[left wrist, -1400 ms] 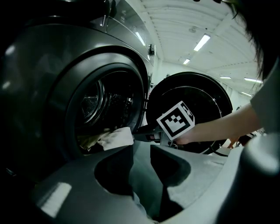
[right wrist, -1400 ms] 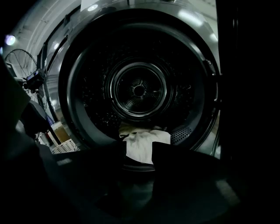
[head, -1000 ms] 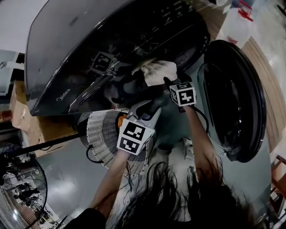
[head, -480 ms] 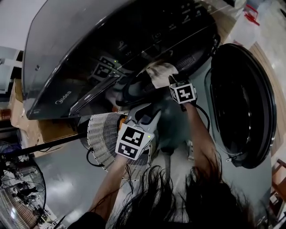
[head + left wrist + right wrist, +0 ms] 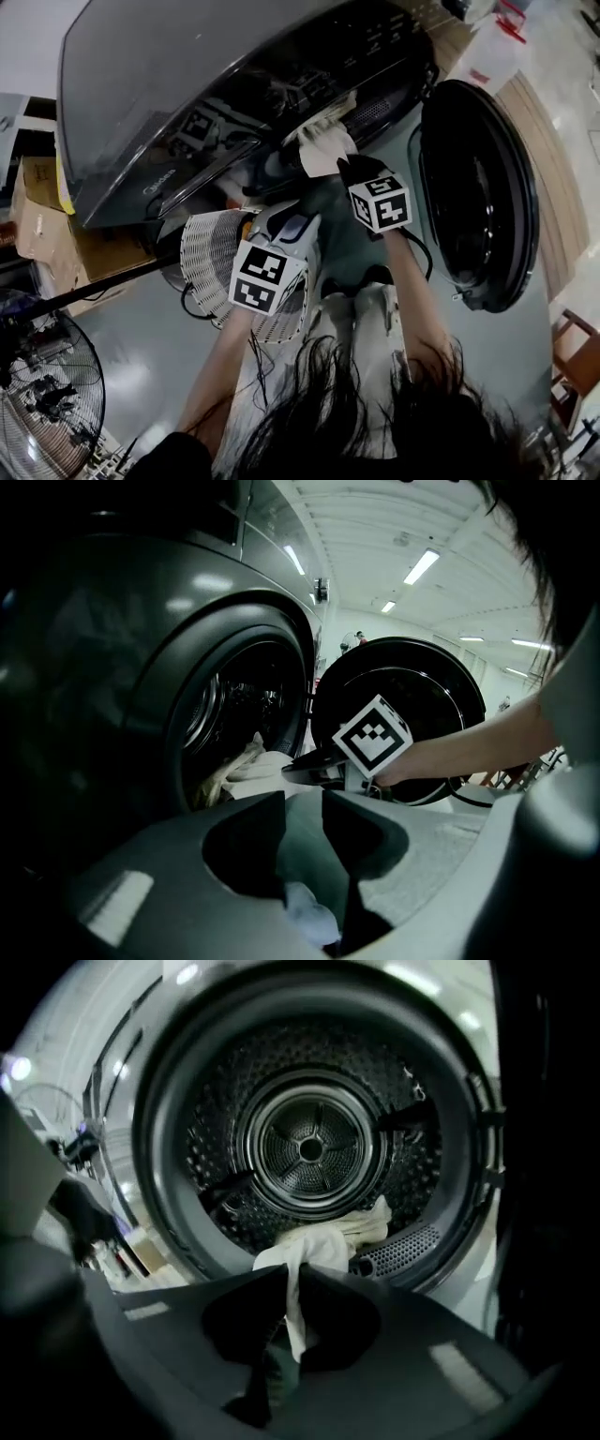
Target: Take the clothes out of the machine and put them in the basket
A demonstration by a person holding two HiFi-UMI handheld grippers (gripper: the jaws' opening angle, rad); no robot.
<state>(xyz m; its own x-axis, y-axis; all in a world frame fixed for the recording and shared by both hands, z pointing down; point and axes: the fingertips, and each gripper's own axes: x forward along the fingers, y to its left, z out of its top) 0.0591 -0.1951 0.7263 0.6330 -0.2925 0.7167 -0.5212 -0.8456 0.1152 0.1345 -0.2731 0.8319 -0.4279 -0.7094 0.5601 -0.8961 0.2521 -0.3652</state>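
Right, head view first: the machine point(image 5: 169, 84) stands with its door point(image 5: 478, 187) swung wide. My right tongs point(image 5: 342, 167) are at the machine's mouth with a white cloth point(image 5: 323, 148) bunched at their tips. The basket point(image 5: 202, 262) sits on the floor just below the machine's front edge, partly behind my left arm. Left gripper view: the left tongs point(image 5: 303, 822) stand a little apart with nothing between them, off at the left edge of the opening. Right gripper view: the right tongs are pinched shut on a strip of that cloth, the rest draped over the lower lip of the drum point(image 5: 309, 1147). I judge this the pull-out step; next I'd draw the cloth clear of the lip and carry it over to the basket.
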